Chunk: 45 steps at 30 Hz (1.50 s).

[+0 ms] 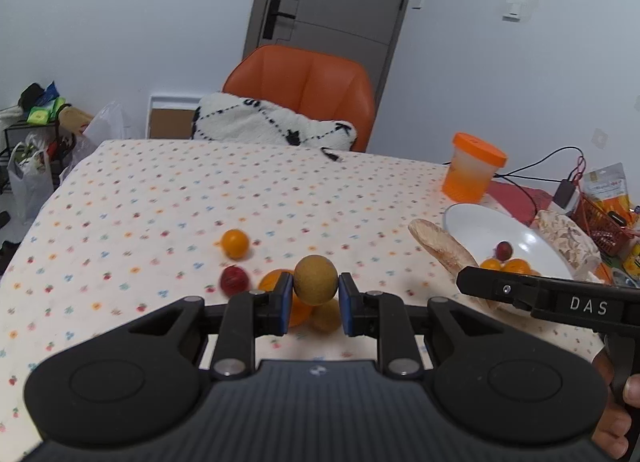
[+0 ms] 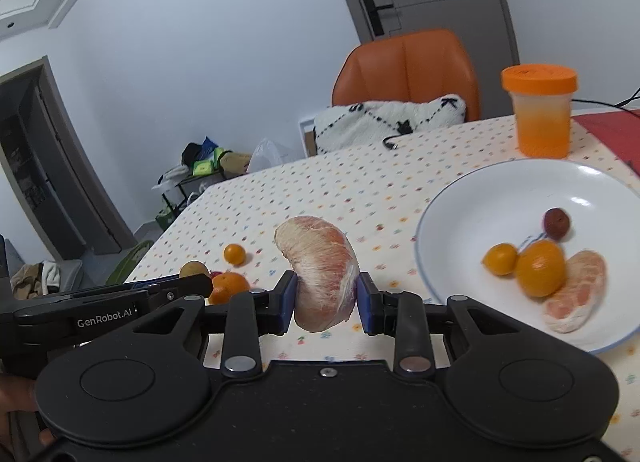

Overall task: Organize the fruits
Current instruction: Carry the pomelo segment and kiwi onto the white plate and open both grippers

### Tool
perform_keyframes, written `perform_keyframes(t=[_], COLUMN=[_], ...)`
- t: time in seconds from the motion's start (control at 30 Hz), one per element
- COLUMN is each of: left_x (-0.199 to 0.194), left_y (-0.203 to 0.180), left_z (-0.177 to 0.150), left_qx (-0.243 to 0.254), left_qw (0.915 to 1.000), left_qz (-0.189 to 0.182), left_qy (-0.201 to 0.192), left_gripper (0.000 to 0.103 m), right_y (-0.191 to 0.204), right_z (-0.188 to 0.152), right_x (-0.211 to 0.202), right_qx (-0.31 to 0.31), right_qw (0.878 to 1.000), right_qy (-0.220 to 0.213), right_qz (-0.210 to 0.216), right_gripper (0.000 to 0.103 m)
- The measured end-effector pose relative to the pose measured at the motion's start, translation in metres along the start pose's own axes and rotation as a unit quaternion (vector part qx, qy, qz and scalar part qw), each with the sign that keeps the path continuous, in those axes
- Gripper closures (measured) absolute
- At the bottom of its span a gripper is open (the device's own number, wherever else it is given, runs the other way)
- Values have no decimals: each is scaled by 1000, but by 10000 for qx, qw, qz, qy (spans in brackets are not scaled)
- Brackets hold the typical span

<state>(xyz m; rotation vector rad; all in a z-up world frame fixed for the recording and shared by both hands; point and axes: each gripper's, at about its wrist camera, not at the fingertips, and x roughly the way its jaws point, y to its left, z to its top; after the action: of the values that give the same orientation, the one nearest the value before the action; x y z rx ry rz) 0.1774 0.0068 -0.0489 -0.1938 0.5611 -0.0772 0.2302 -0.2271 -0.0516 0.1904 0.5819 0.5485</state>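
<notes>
My left gripper is shut on a round brown longan, held above the tablecloth. Below it lie an orange, a second brown fruit, a red date and a small kumquat. My right gripper is shut on a peeled pomelo segment, left of the white plate. On the plate sit two orange kumquats, a dark red date and another pomelo segment. In the left wrist view the held pomelo segment hangs by the plate.
An orange-lidded jar stands behind the plate. An orange chair with a white cushion is at the far table edge. Cables, a red basket and snack packs crowd the right end. Floral cloth lies bare at left.
</notes>
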Motion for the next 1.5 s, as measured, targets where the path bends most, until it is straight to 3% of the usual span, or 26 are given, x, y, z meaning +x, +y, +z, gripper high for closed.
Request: perform_keyframes(t=[0.77,1.5], left_x=[22,58], left_y=[-83,-133], left_z=[13,20], left_qx=[460,756], left_qw=[9974,9937], left_qz=[-555,-824], left_qy=[-33,39], left_gripper=[81,81], right_y=[-59,-107], right_z=[-1,-7], right_x=[-53,-75], right_qx=[380,767], right_qw=[9967,9901], right_qy=[-519,-716], right_qz=[-489,-928], right_gripper=[73,73])
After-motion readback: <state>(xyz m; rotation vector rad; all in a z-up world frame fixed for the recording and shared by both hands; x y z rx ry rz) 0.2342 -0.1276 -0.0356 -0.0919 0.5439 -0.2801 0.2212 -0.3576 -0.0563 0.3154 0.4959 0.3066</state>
